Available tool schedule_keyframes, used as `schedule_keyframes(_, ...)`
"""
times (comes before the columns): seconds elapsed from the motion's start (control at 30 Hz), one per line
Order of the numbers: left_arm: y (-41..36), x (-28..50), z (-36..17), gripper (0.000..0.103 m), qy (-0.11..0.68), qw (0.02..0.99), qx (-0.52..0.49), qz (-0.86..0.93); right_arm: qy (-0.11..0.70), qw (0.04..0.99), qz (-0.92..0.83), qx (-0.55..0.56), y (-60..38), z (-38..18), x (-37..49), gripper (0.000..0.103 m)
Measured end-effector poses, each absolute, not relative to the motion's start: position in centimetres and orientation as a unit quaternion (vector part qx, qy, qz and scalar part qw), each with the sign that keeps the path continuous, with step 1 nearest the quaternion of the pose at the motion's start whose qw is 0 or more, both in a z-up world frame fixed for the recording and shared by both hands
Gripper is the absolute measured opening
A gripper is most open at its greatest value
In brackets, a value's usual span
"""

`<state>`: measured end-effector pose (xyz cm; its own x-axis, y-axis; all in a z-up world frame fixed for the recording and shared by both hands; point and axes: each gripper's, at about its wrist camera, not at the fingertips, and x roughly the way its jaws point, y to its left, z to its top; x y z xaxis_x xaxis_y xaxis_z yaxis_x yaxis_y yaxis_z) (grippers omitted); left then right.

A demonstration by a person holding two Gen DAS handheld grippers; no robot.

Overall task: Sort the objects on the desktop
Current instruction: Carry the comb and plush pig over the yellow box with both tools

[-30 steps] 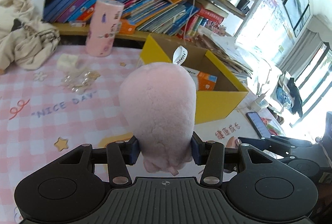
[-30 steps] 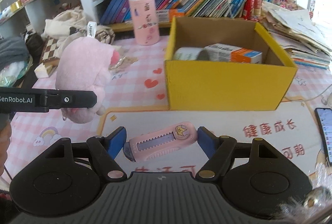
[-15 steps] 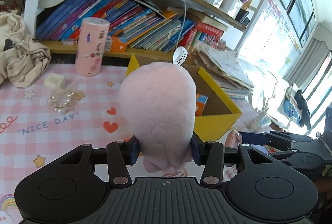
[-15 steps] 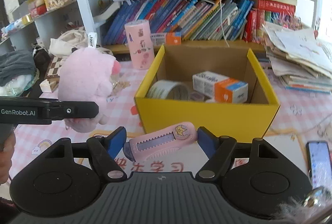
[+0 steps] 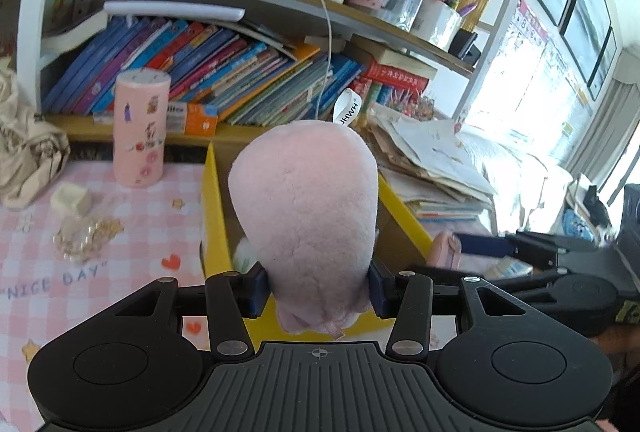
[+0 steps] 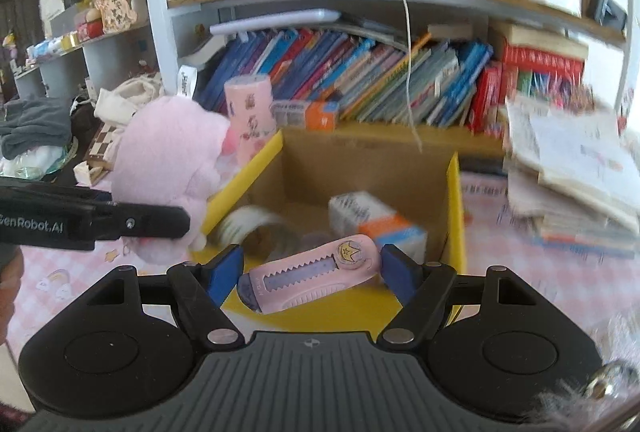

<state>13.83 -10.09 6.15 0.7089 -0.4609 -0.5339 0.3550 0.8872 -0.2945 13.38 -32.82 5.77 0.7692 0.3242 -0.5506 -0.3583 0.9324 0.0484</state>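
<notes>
Plush toy point(image 5: 306, 208) clamped in left gripper point(image 5: 316, 290), above yellow box point(image 5: 214, 216)

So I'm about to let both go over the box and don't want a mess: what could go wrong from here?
The plush toy in the left gripper is bulky; dropped near the yellow box wall, it might catch the rim and tip out. The pink utility knife, held slanted in the right gripper, could land on the tape roll or carton and bounce.
</notes>
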Motion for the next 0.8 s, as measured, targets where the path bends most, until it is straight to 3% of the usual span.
schedule_keyframes(0.37, -14.0, 19.2, 8.2, 0.047, 0.288, 0.936, -0.032, -0.201, 0.261, 0.941, 0.199, -0.079, -33.8, 5.7, 20.5, 0.073)
schedule_keyframes(0.8, -16.5, 26.3, 2.5, 0.047, 0.378, 0.910, -0.008, -0.167, 0.308, 0.886, 0.267, -0.220, -31.2, 1.3, 26.1, 0.074)
